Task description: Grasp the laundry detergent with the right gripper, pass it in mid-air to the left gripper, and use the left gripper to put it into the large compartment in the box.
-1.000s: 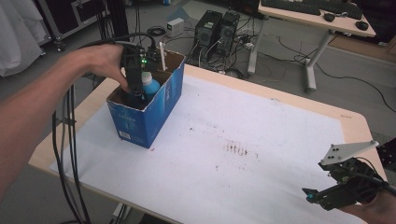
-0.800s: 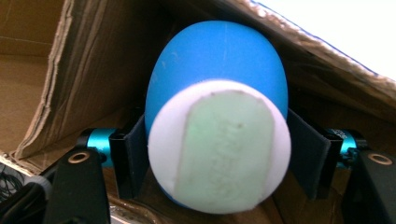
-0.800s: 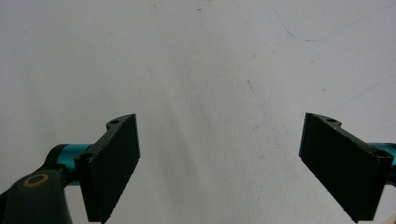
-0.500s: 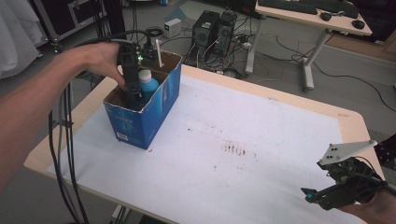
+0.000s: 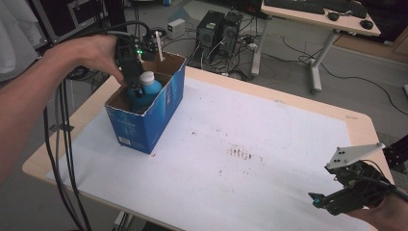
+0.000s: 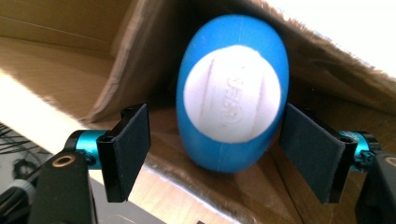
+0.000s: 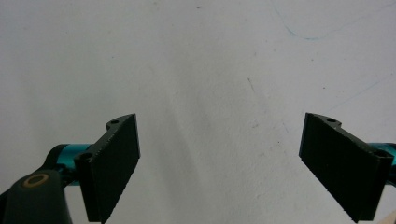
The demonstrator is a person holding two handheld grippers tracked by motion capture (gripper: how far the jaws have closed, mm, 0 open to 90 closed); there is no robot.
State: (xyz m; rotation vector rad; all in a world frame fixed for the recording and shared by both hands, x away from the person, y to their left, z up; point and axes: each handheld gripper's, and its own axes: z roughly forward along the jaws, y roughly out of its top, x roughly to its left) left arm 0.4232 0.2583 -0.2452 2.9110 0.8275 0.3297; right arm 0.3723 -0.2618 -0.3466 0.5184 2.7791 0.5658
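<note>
A blue bottle with a white cap (image 5: 146,88) stands upright inside an open blue cardboard box (image 5: 146,122) at the table's far left. My left gripper (image 5: 136,89) reaches down into the box from above. In the left gripper view its open jaws straddle the bottle (image 6: 231,93), the left pad (image 6: 133,149) a little apart from it and the right pad (image 6: 310,156) close beside it. My right gripper (image 5: 337,197) hovers low over the white sheet near the front right corner. It stands open (image 7: 219,163) with nothing between its pads.
A white stick (image 5: 158,45) leans up from the box's far end. Dark smudges (image 5: 240,153) mark the white sheet (image 5: 269,125) mid-table. Black cables (image 5: 62,130) hang off the left edge. Computer towers (image 5: 219,26) and another desk (image 5: 317,14) stand beyond the table.
The high view has drifted slightly. The left gripper stays around the bottle in the box, and the right gripper has not moved.
</note>
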